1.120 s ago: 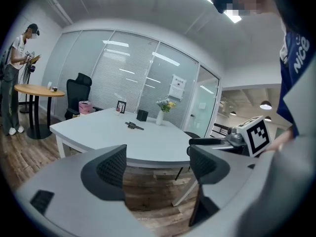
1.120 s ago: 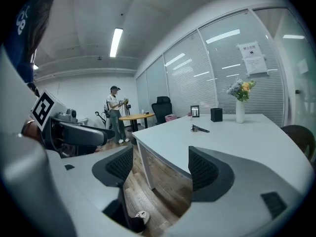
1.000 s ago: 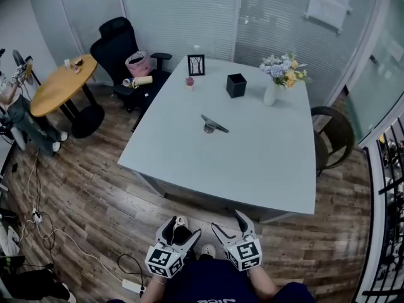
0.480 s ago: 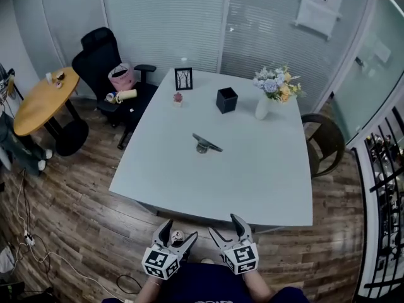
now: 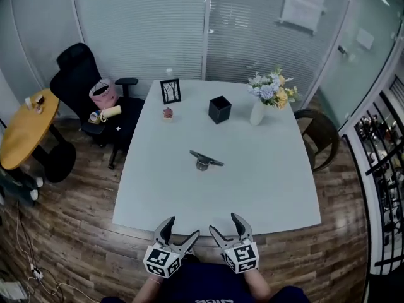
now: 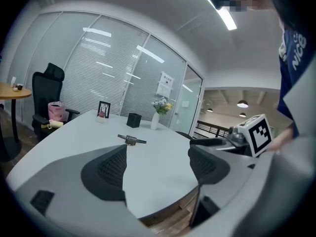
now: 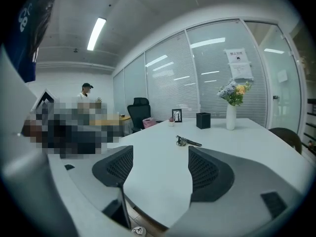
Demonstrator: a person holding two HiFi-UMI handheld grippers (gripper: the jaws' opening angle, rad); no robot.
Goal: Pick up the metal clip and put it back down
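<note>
- Your left tongs [image 5: 182, 228] and right tongs [image 5: 225, 225] gape wide, empty, at the table's [image 5: 252, 182] near edge.
- The clip [image 5: 203, 160] lies mid-table, well ahead: reach low and straddle its bar squarely.

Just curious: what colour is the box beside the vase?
The box is black, clearest in head view.

Dark metal clip [image 5: 204, 160] flat at mid-table, untouched
</note>
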